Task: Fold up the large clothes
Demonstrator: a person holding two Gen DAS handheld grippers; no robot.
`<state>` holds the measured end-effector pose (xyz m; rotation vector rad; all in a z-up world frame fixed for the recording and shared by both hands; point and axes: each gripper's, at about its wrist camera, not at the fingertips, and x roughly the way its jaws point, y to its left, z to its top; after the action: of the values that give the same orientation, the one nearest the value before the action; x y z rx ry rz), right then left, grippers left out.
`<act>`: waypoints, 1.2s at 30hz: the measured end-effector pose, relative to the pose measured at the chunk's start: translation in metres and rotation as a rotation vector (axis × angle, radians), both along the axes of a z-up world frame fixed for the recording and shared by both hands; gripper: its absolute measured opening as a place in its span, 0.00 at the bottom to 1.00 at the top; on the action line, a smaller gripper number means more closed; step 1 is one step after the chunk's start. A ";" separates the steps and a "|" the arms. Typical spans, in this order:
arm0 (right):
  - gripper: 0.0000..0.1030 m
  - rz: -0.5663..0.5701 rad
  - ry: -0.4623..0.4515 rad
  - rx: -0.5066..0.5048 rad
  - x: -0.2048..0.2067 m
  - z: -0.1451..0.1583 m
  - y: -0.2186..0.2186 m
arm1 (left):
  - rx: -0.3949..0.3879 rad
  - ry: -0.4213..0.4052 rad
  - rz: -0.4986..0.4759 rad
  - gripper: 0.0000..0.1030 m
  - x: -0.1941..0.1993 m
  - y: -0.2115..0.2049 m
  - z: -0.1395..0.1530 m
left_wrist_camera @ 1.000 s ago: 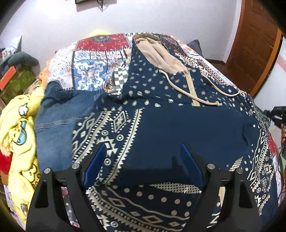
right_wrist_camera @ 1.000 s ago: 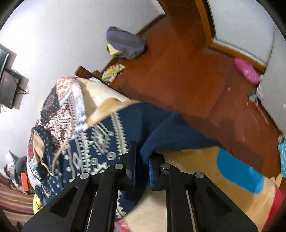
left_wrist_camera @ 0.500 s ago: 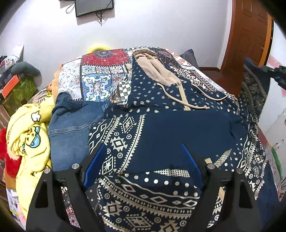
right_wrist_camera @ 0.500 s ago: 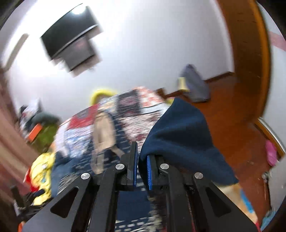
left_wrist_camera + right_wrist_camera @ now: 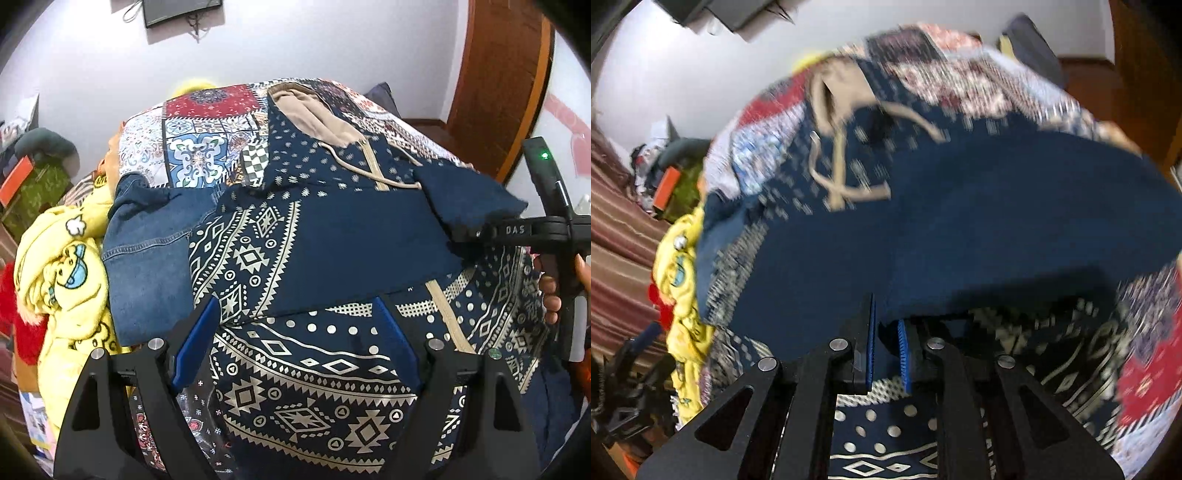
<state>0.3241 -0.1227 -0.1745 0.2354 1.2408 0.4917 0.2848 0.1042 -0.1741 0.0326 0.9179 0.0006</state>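
**Hoodie sleeve pinched in your right tool, above the chest**

Hoodie [image 5: 332, 266], navy with cream patterns, lies face up on the bed, its beige-lined hood [image 5: 314, 110] toward the far wall and its hem nearest your left tool [image 5: 295, 343]. Your left tool hangs over the hem with its blue pads spread wide and nothing between them; patterned fabric shows through the gap.

Your right tool [image 5: 886, 354] has its pads drawn close together on a fold of plain navy cloth, the sleeve [image 5: 960, 221]. From the right wrist view that cloth fans out ahead of the fingers and covers most of the hoodie's chest, though the frame is blurred and the edges are hard to read. In the left wrist view you can see the same tool [image 5: 476, 232] coming in from the right side, with the sleeve [image 5: 465, 195] draped from it across the zipper [image 5: 373, 170] and just over the drawstrings [image 5: 391, 181].

Beneath the hoodie is a patchwork bedspread [image 5: 199, 147]. Folded jeans [image 5: 147, 251] sit just beside the hoodie's left edge, touching it, and a yellow cartoon blanket [image 5: 62, 273] is heaped beyond the jeans. A television [image 5: 181, 11] hangs on the white wall, and a wooden door [image 5: 506, 85] stands at the right.
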 end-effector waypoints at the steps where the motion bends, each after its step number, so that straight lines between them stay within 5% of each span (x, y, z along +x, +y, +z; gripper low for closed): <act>1: 0.12 0.016 0.019 0.000 -0.004 0.003 -0.003 | 0.005 0.001 -0.011 0.81 0.001 -0.005 0.000; 7: 0.39 0.102 0.065 0.049 -0.021 0.021 -0.025 | 0.013 -0.016 -0.092 0.81 0.020 -0.047 0.016; 12: 0.39 0.105 -0.097 -0.066 -0.042 0.055 -0.063 | 0.018 -0.048 -0.210 0.81 0.049 -0.110 0.034; 18: 0.44 -0.050 -0.231 -0.156 -0.051 0.082 -0.138 | 0.052 -0.049 -0.366 0.81 0.084 -0.196 0.039; 23: 0.52 -0.199 -0.265 -0.247 -0.053 0.081 -0.193 | 0.083 -0.008 -0.500 0.81 0.115 -0.270 0.019; 29: 0.52 -0.332 -0.191 -0.188 -0.053 0.058 -0.237 | 0.147 0.104 -0.615 0.81 0.154 -0.347 -0.032; 34: 0.52 -0.370 -0.157 -0.158 -0.055 0.044 -0.244 | 0.170 0.160 -0.626 0.63 0.178 -0.381 -0.065; 36: 0.52 -0.368 -0.156 -0.160 -0.055 0.041 -0.243 | 0.146 0.160 -0.612 0.35 0.186 -0.386 -0.069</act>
<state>0.2686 -0.3659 -0.1331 0.2769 1.0482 0.0896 0.4706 -0.2814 -0.2431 0.4537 1.0365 -0.5091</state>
